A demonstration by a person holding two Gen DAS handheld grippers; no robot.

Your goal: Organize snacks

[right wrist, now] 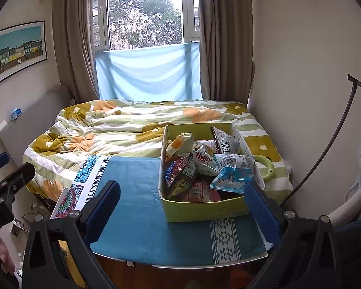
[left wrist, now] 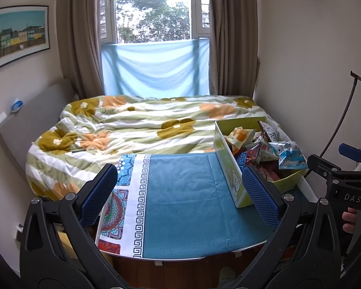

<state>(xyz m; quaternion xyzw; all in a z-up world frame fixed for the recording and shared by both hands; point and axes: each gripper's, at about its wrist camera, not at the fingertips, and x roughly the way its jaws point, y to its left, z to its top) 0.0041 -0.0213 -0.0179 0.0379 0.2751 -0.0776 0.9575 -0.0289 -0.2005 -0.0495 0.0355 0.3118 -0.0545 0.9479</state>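
A yellow-green cardboard box [right wrist: 199, 210] full of snack packets [right wrist: 204, 161] stands on a small table covered with a teal cloth [right wrist: 137, 216]. In the left wrist view the box [left wrist: 231, 168] sits at the right, snack packets [left wrist: 267, 149] heaped inside. My left gripper [left wrist: 178, 195] is open over the bare cloth [left wrist: 180, 192], left of the box, nothing between its fingers. My right gripper [right wrist: 183, 209] is open too, in front of the box's near wall and above the table, holding nothing. The right gripper's body [left wrist: 344, 183] shows at the right edge with a hand on it.
Behind the table lies a bed with a flower-patterned quilt [left wrist: 132, 125], a grey headboard [left wrist: 31, 125] at left and a curtained window [right wrist: 144, 24] beyond. A light-green ring-shaped handle [right wrist: 264, 166] sits by the box's right side. A thin dark curved rod [right wrist: 329, 139] stands at right.
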